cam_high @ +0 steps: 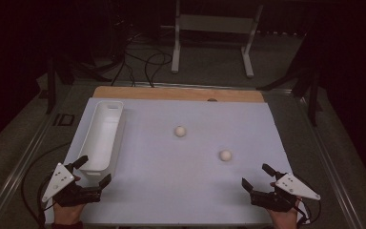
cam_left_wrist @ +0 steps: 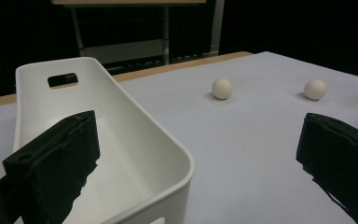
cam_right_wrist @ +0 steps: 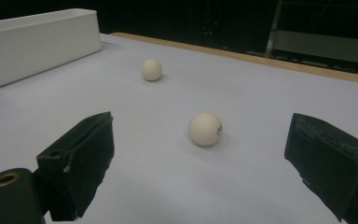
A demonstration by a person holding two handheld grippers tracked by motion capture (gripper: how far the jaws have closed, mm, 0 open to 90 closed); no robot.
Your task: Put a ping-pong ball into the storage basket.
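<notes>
Two white balls lie on the pale table sheet: the far ball (cam_high: 180,131) near the middle and the near ball (cam_high: 225,155) to its right. In the right gripper view the near ball (cam_right_wrist: 205,129) lies a short way ahead of the jaws, the far ball (cam_right_wrist: 151,69) beyond it. My right gripper (cam_high: 256,176) is open and empty at the front right. My left gripper (cam_high: 95,171) is open and empty at the front left, by the near end of the long white bin (cam_high: 103,135). In the left gripper view one jaw overlaps the bin (cam_left_wrist: 135,135); both balls (cam_left_wrist: 222,88) (cam_left_wrist: 315,89) lie farther off.
The sheet covers a wooden board whose edge (cam_high: 171,93) shows at the back. Beyond the table stands a white metal frame (cam_high: 214,28) with cables (cam_high: 143,62) on the floor. A person's hands (cam_high: 69,212) hold both grippers at the front edge.
</notes>
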